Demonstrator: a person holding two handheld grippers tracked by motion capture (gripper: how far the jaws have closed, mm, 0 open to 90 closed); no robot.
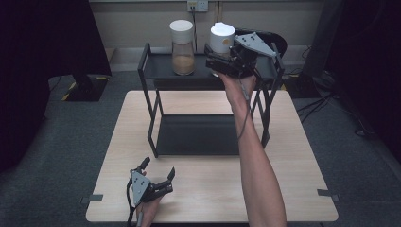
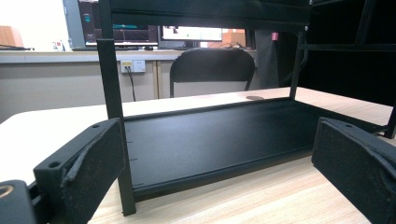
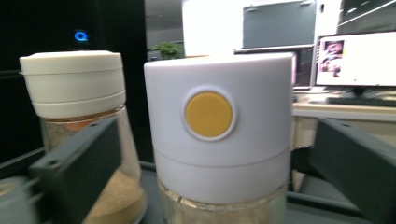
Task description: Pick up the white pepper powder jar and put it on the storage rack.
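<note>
Right tool [image 1: 222,59] up at 12 o'clock on the rack's top shelf [image 1: 161,66], jaws wide open around the white-lidded jar [image 3: 217,135], not gripping yet. Second jar [image 1: 182,47] stands just beside it at 9 o'clock. Left tool [image 1: 158,171] open, empty, resting at 6 o'clock on the bench [image 1: 208,189]; grasp and any move likely still to do.

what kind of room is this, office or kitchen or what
Most likely an office or lab, not a kitchen: lit computer monitors on a back desk, a black office chair, grey carpet, and a pale wooden table carrying a black metal two-tier rack.
</note>
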